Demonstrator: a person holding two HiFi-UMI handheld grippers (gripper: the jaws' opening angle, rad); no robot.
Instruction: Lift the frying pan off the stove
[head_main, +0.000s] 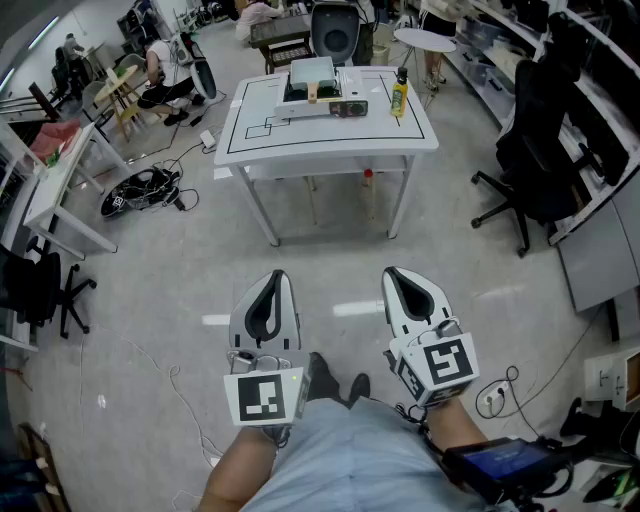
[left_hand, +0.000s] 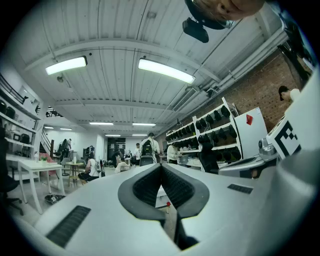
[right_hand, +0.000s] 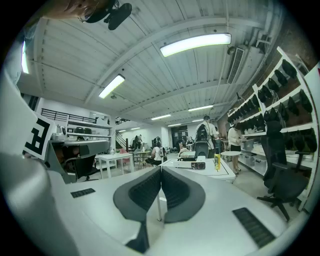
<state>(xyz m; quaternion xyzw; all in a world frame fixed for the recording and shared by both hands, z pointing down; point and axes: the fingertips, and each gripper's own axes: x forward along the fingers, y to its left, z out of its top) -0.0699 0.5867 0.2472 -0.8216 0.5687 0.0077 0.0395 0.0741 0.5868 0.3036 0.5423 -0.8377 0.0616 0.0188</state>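
Observation:
The frying pan (head_main: 311, 74), pale and squarish with a short wooden handle (head_main: 312, 94), sits on a portable stove (head_main: 330, 104) on the white table (head_main: 260, 135) far ahead of me. Both grippers hang low near my body, well short of the table. My left gripper (head_main: 270, 292) (left_hand: 161, 169) has its jaws together with nothing between them. My right gripper (head_main: 403, 288) (right_hand: 161, 171) is shut and empty too. In the right gripper view the stove (right_hand: 196, 164) and table (right_hand: 222, 175) appear small in the distance.
A yellow bottle (head_main: 399, 96) stands at the table's right side, and a red-capped bottle (head_main: 368, 180) is under the table. A black office chair (head_main: 530, 165) and shelving stand on the right. Cables (head_main: 140, 190), a white desk (head_main: 60, 185) and a chair (head_main: 45, 290) are on the left.

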